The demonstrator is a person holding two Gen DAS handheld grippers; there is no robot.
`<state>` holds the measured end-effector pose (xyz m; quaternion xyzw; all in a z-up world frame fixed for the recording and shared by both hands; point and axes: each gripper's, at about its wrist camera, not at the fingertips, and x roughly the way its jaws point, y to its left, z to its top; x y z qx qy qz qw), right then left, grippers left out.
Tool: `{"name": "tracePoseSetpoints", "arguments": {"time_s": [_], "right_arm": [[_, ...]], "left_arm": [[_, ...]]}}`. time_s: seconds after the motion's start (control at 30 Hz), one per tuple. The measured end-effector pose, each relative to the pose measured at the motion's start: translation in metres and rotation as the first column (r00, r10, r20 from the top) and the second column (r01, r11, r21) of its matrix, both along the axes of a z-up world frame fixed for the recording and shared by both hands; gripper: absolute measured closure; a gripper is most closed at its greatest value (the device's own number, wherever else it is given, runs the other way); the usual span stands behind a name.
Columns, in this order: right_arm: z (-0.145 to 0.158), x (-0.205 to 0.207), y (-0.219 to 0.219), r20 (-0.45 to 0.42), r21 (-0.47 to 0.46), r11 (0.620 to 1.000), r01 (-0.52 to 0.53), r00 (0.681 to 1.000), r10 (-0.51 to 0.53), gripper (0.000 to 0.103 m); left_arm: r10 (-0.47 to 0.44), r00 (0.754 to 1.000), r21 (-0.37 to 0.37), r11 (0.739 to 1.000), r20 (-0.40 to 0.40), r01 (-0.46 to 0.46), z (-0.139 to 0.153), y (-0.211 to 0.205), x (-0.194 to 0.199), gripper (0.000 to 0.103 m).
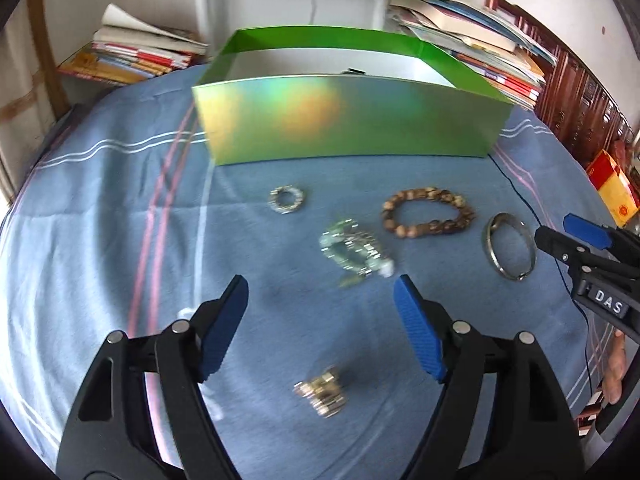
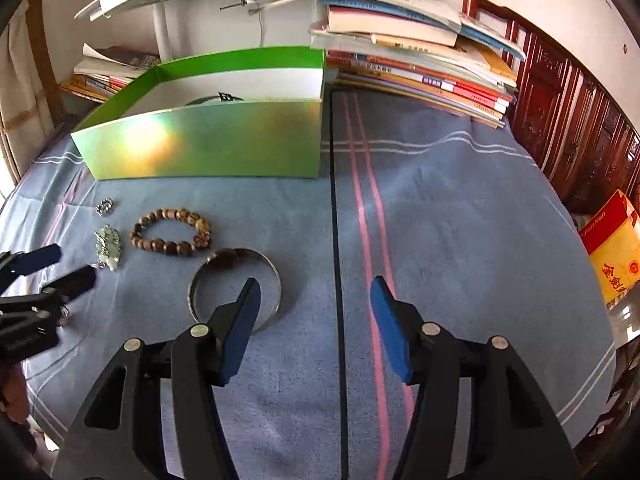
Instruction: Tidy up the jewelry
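Note:
Several pieces of jewelry lie on a blue striped cloth in front of an open green box (image 1: 348,120). They are a small silver ring-shaped piece (image 1: 298,200), a clear crystal bracelet (image 1: 352,248), a brown bead bracelet (image 1: 424,195), a silver bangle (image 1: 489,236) and a gold piece (image 1: 322,394). My left gripper (image 1: 320,280) is open above the cloth, the gold piece lying untouched below its fingers and the crystal bracelet just past its tips. My right gripper (image 2: 316,282) is open and empty, its left finger over the bangle (image 2: 256,255). The bead bracelet (image 2: 172,247) lies beyond.
Stacks of books (image 2: 420,64) stand behind and right of the box (image 2: 208,144), and more (image 1: 132,56) at the back left. Dark carved wooden furniture (image 2: 568,128) and a red-and-yellow carton (image 2: 616,248) border the right. A black cable (image 2: 338,280) runs down the cloth.

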<state>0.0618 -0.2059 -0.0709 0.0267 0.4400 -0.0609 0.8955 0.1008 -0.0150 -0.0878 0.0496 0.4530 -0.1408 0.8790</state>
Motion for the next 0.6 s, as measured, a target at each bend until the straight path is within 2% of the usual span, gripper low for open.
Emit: {"name": "tracePoseSetpoints", "arguments": {"time_s": [0.23,0.27,0.3,0.37,0.47,0.6], "right_arm": [[-0.014,0.011,0.009,-0.041,0.018,1.0,-0.018,0.999,0.019,0.046],[-0.014,0.012,0.01,-0.043,0.021,1.0,-0.022,0.999,0.023,0.046],[-0.014,0.013,0.011,-0.043,0.021,0.999,-0.024,0.999,0.025,0.046],[-0.013,0.014,0.013,-0.039,0.024,0.999,-0.03,0.999,0.031,0.046],[-0.006,0.014,0.016,-0.01,0.036,0.999,-0.037,0.999,0.037,0.046],[0.008,0.022,0.031,0.034,0.065,0.993,-0.103,0.994,0.101,0.046]], "left_arm": [[-0.008,1.0,0.007,1.0,-0.007,0.008,-0.004,-0.02,0.017,0.029],[-0.011,1.0,0.01,1.0,-0.008,0.011,-0.006,-0.021,0.018,0.043],[-0.009,1.0,0.019,1.0,0.002,0.009,-0.006,-0.022,0.018,0.047],[-0.001,1.0,0.026,1.0,0.017,0.001,-0.005,-0.019,0.017,0.072],[0.004,1.0,-0.046,0.999,-0.012,-0.005,-0.004,-0.002,0.015,0.085],[0.019,0.999,-0.068,0.997,-0.025,-0.021,-0.004,0.016,0.006,0.089]]}}
